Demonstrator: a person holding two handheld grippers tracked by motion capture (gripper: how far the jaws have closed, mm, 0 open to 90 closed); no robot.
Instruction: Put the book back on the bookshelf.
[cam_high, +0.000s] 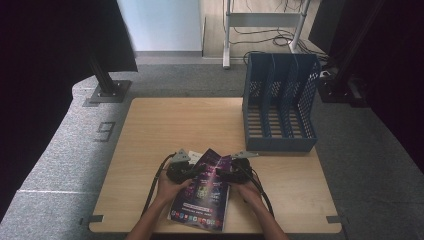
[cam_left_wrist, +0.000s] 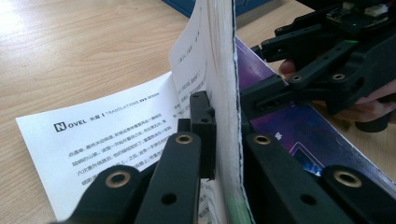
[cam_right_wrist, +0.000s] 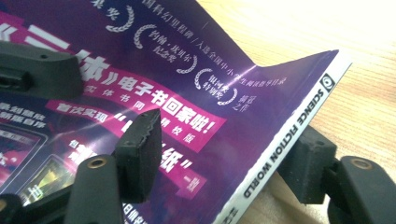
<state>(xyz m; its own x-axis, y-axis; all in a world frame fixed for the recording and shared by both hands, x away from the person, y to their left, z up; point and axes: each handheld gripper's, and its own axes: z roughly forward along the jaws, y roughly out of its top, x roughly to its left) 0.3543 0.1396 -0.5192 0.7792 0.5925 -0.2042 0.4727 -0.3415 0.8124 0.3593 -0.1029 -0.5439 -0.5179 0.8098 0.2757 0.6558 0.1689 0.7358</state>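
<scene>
A magazine (cam_high: 202, 192) with a purple cover is seen on the near edge of the wooden table (cam_high: 150, 130), between the two hands, its far part lifted off the surface. In the left gripper view, the left gripper (cam_left_wrist: 223, 140) is clamped on a stack of raised pages held on edge, with the jaws closed tight on the paper; one loose white page with printed text curls down onto the table at the left. The other gripper is visible beyond the pages in that view.

In the right gripper view, the right gripper (cam_right_wrist: 229, 154) straddles the spine edge of the magazine: one jaw is above the glossy cover, the other below the spine lettered "SCIENCE FICTION WORLD". The jaws stand partly open; a gap is seen between the upper pad and the cover, so no firm grip is noted.

A blue file rack (cam_high: 280, 107) stands upright at the far right of the table, well apart from the magazine.
</scene>
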